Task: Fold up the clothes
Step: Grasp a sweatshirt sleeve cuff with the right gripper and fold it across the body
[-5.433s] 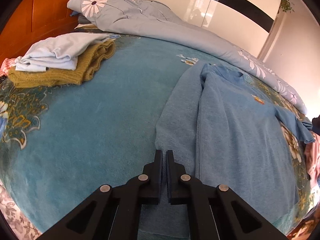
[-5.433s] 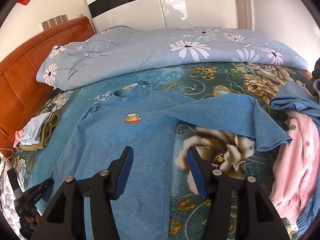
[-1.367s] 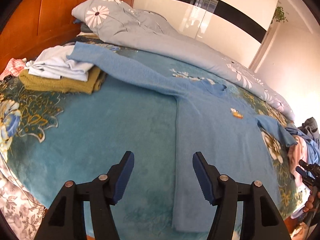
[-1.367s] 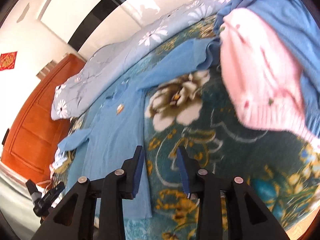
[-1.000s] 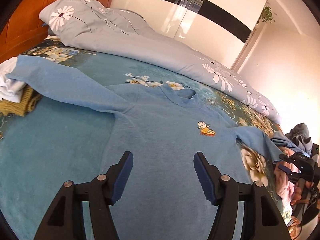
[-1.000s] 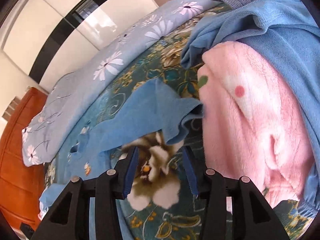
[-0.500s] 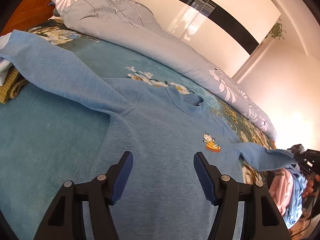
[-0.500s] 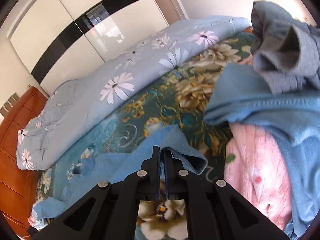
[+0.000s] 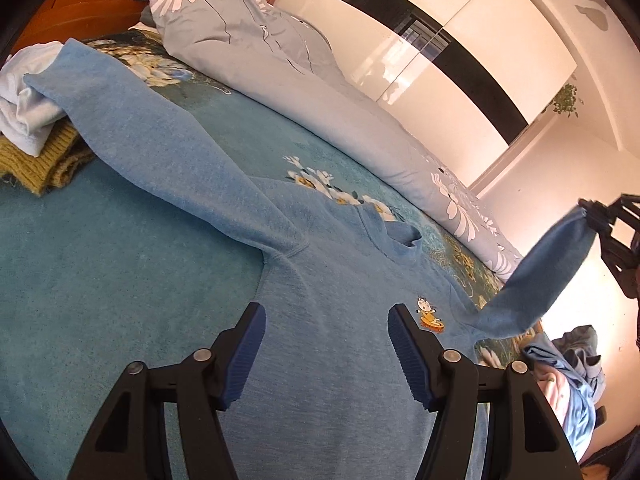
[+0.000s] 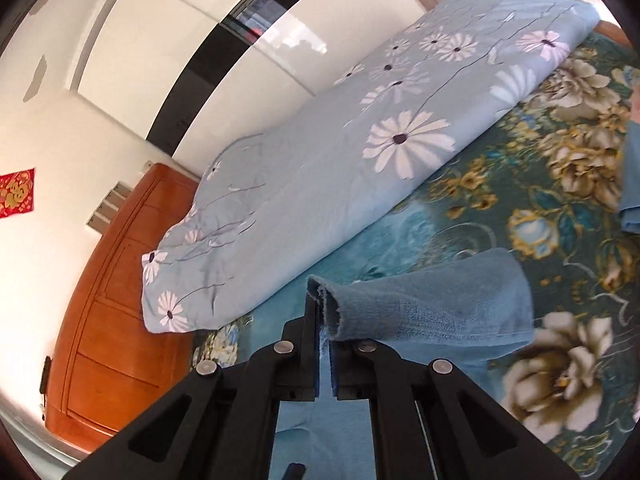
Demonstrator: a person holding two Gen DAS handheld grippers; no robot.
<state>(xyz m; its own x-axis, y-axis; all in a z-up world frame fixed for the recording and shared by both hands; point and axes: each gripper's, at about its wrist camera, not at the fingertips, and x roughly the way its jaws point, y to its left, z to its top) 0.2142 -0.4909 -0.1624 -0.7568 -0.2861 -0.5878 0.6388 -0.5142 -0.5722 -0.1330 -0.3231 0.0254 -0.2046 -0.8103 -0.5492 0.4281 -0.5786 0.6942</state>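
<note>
A blue sweater (image 9: 328, 280) lies flat across the bed (image 9: 100, 272), filling the frame's centre. The left gripper (image 9: 326, 354) hovers above its chest, fingers wide. At right, the right gripper (image 10: 323, 334) pinches its raised sleeve cuff (image 10: 332, 312).

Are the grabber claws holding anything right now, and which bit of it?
The right gripper is shut on the blue sweater, pinching the cuff end of one sleeve and lifting it off the bed. The left gripper is open over the sweater, holding nothing.

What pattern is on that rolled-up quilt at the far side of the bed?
White daisies on pale blue; the quilt shows best in the right wrist view.
</note>
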